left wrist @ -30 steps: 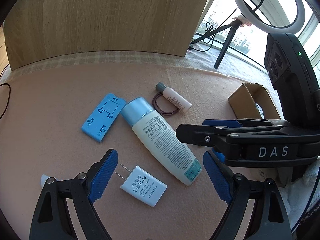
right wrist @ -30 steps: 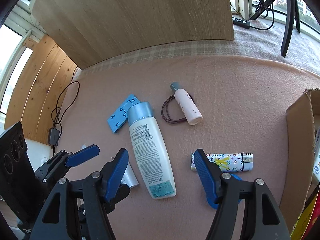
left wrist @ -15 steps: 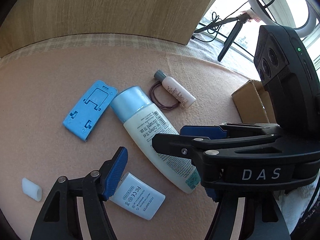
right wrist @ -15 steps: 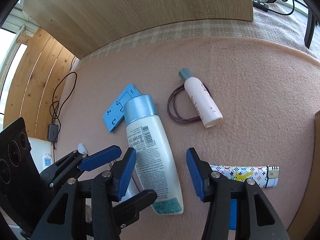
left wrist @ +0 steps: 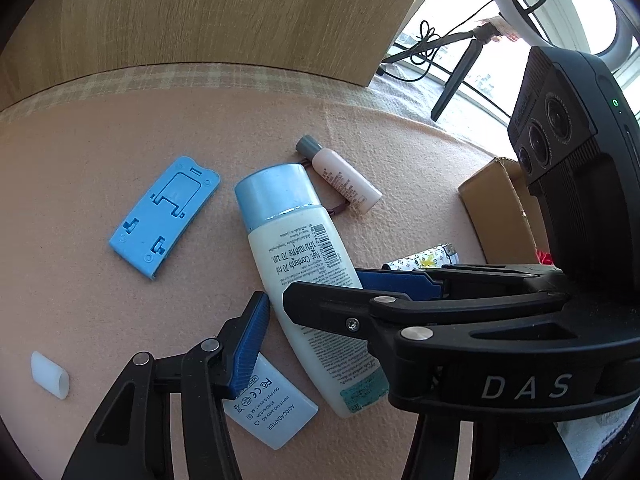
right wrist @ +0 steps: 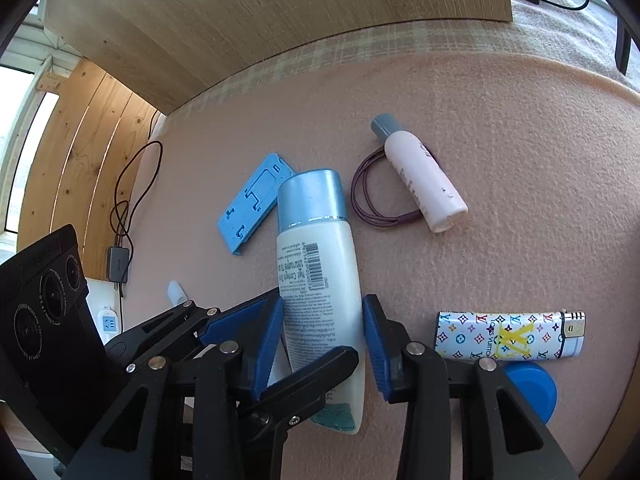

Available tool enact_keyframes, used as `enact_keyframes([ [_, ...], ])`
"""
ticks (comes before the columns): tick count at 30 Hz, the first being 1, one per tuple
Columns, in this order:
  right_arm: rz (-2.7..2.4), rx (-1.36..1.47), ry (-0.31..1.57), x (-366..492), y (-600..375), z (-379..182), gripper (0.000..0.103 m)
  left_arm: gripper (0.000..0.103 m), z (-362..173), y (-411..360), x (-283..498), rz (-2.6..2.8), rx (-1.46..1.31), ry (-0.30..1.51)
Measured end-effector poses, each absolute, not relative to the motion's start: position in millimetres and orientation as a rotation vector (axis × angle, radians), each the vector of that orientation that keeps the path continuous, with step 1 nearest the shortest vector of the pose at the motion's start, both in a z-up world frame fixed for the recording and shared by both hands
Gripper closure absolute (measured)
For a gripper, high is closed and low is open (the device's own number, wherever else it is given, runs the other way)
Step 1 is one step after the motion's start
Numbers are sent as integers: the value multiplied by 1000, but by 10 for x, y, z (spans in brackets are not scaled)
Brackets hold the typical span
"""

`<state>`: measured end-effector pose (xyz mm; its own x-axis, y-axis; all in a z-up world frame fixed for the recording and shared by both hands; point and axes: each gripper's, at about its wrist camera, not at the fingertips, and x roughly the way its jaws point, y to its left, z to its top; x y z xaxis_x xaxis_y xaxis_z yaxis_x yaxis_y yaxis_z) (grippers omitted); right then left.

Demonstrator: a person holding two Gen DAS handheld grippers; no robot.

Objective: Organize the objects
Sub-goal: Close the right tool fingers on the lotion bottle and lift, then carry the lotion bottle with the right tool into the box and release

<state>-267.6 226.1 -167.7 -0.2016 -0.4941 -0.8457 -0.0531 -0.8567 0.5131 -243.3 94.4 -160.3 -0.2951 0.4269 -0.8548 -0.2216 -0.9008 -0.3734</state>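
Each hand-held gripper was black plastic: the left hand-held gripper (left wrist: pixel 320 344) and the right hand-held gripper (right wrist: pixel 322 344) carried ribbed blue pads (right wrist: pixel 266 344) on their fingers, silver rivets and small screws at the joints. White "DAS" lettering and a three-lens camera block marked the right one.

Pink blanket (right wrist: pixel 520 160) under bottle (right wrist: pixel 316 264), lighter (right wrist: pixel 508 336)

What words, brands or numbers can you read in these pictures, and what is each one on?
"DAS": right tongs body.
"Net. Contents 70 ml": big white bottle, above its barcode; finer print is too small.
"AC/DC ADAPTER", "FC": white charger, upside down; ratings are too small.
"LOUIS VUITTON", "LV": patterned lighter.
Small pink bottle: lettering blurred.
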Motion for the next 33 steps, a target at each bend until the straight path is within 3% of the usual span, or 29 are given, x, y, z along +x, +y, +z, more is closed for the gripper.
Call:
enact_keyframes([
  [15, -2276, 1644, -729, -2335, 2865, -1115, 68, 45, -978, 1550, -2238, 2227, -1390, -203],
  [33, -2525, 1581, -871, -1498, 4366, -652, 68, 45, -673, 3373, -1999, 2050, -1252, -75],
])
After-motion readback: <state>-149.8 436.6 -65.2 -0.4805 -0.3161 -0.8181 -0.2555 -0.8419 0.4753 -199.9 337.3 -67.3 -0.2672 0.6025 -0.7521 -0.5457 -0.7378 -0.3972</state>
